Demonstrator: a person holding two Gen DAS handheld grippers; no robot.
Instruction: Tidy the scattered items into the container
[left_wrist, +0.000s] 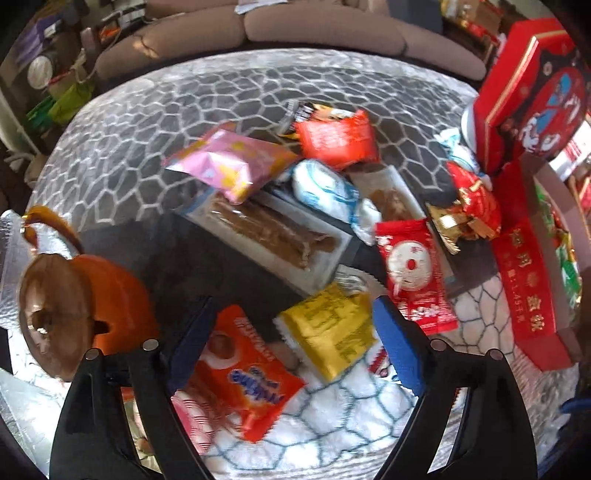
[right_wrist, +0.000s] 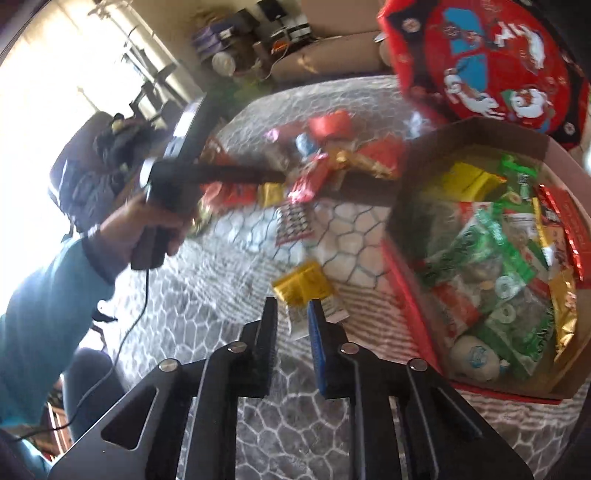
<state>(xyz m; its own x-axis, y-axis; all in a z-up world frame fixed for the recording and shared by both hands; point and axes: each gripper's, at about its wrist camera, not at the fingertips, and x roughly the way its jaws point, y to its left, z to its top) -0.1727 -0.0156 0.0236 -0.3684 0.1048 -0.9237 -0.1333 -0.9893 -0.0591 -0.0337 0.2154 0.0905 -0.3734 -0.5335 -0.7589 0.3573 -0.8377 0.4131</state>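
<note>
My left gripper (left_wrist: 291, 325) is open above a heap of snack packets on the patterned table. Between its fingers lie a yellow packet (left_wrist: 332, 328) and an orange packet (left_wrist: 243, 373). Farther off are a pink packet (left_wrist: 229, 162), a red packet (left_wrist: 336, 136) and a long tray of brown bars (left_wrist: 269, 229). My right gripper (right_wrist: 291, 325) is shut on a gold and white packet (right_wrist: 303, 288), held above the table left of the open red box (right_wrist: 410, 295), which holds many green, red and gold snacks. The left gripper also shows in the right wrist view (right_wrist: 273, 181), over the heap.
An orange teapot (left_wrist: 81, 314) stands left of the heap. The box's red lid (right_wrist: 491, 62) leans behind it. The red box (left_wrist: 528, 277) lies at the table's right. A sofa (left_wrist: 251, 33) runs behind the table. The person's arm (right_wrist: 55, 273) is at the left.
</note>
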